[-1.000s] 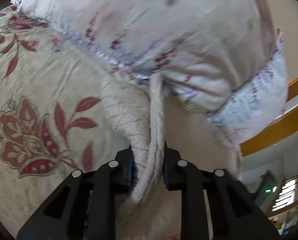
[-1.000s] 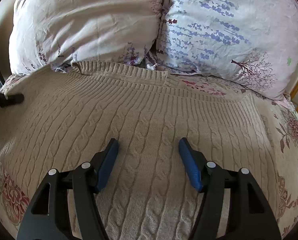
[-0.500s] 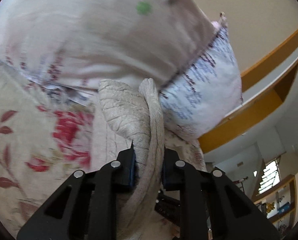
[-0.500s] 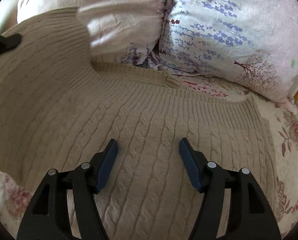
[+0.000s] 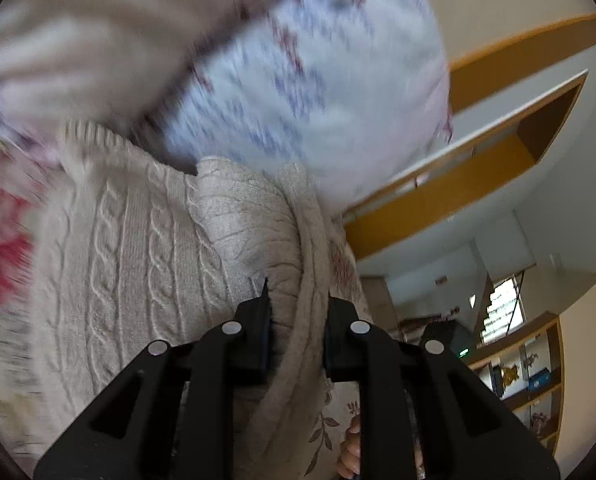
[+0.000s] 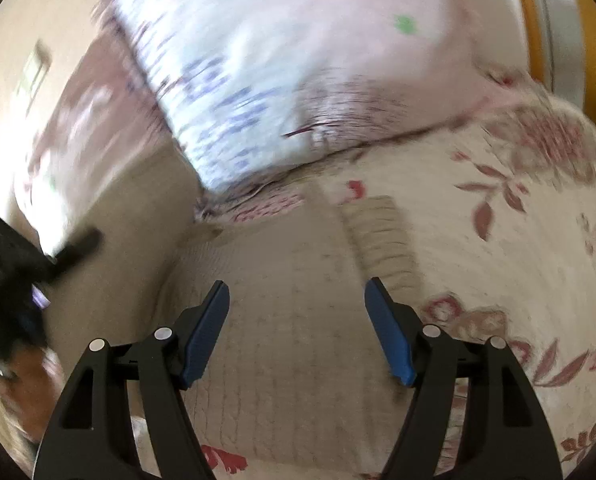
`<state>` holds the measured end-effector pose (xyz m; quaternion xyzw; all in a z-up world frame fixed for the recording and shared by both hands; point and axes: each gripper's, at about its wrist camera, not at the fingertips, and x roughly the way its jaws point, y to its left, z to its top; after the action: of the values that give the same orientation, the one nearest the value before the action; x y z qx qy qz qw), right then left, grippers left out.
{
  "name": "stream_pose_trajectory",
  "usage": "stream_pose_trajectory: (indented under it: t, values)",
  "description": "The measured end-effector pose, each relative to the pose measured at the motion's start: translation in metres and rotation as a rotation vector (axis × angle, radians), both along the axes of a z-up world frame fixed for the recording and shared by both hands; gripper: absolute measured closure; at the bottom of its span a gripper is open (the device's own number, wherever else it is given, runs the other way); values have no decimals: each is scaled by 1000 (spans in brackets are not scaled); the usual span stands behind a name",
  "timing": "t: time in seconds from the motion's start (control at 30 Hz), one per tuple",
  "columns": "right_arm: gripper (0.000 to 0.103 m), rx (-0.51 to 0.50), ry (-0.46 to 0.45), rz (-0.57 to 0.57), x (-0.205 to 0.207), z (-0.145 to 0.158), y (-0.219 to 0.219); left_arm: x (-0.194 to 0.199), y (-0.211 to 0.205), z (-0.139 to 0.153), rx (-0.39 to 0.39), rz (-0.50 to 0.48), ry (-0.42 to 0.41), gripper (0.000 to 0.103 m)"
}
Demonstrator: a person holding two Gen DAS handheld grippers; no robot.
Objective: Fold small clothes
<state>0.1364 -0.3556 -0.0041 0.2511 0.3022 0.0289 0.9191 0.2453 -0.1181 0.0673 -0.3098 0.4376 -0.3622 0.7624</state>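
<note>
— What is everything carried on?
— A bed, covered with a cream bedspread printed with red flowers and leaves.
— What is laid directly on it?
— A beige cable-knit sweater is spread over the cover, and two floral pillows are propped at the head, blurred in both views.

One sweater lies on one bedspread. Two pillows sit behind it. Two grippers are at work, and one shelf unit stands beyond.
</note>
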Motion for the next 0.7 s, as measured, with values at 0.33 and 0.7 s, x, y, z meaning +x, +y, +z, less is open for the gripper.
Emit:
stream_pose_trajectory:
  t: [0.33,0.7]
  values:
    - [31,124,11,19,-10,-3,-23,-8,-33,-16,1,-141,52,47]
    - [31,276,158,158,3,-10,-23,-34,42,-14,497,126,-137,32]
